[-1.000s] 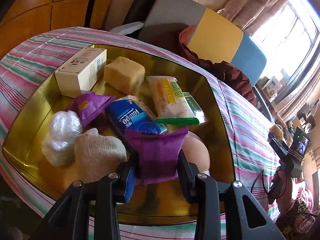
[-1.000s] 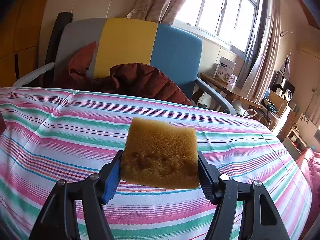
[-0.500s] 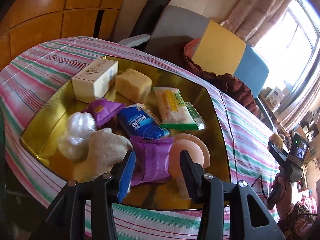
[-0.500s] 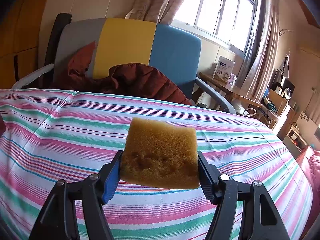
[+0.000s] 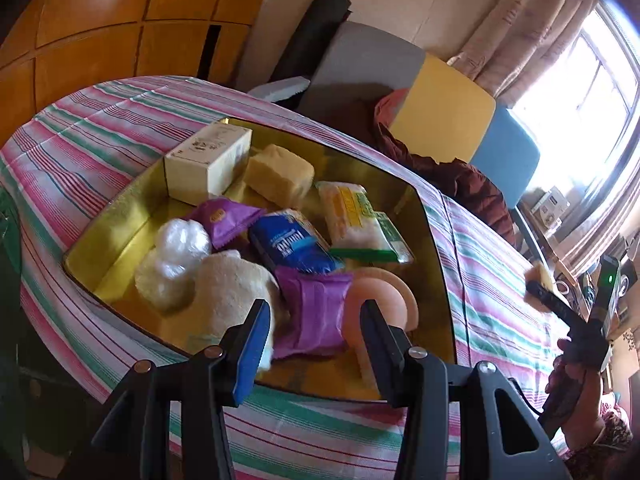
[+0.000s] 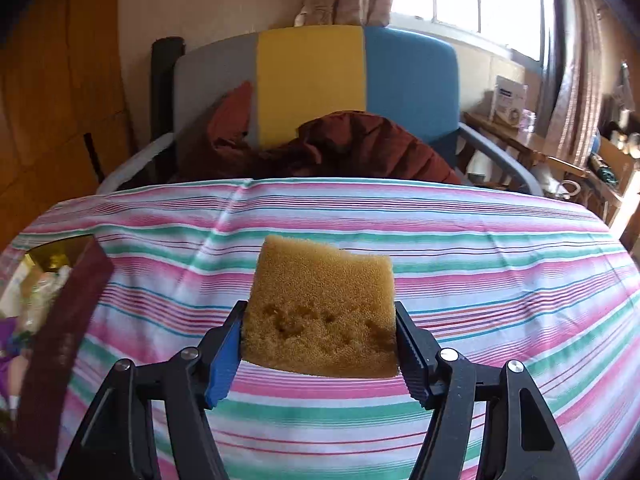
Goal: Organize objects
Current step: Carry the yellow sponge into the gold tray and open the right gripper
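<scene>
A gold tray [image 5: 436, 248] on the striped tablecloth holds several items: a white box [image 5: 208, 164], a yellow sponge block [image 5: 278, 174], two purple packets [image 5: 314, 316], a blue tissue pack [image 5: 294, 246] and a green-yellow snack pack [image 5: 356, 220]. My left gripper [image 5: 316, 340] is open and empty, raised above the tray's near edge, the near purple packet lying below it. My right gripper [image 6: 320, 340] is shut on a brown sponge [image 6: 322, 308], held above the tablecloth; it also shows at the far right of the left wrist view [image 5: 540, 284]. The tray's edge [image 6: 64, 296] shows at left.
A plastic-wrapped ball [image 5: 182, 242], a cream cloth [image 5: 232, 292] and a peach round object [image 5: 376, 296] also lie in the tray. A grey, yellow and blue chair [image 6: 316, 84] with a dark red jacket [image 6: 352, 144] stands behind the table.
My left gripper has opened, released the purple packet into the tray and drawn back and up. My right gripper has turned left with the sponge, bringing the tray's edge into view.
</scene>
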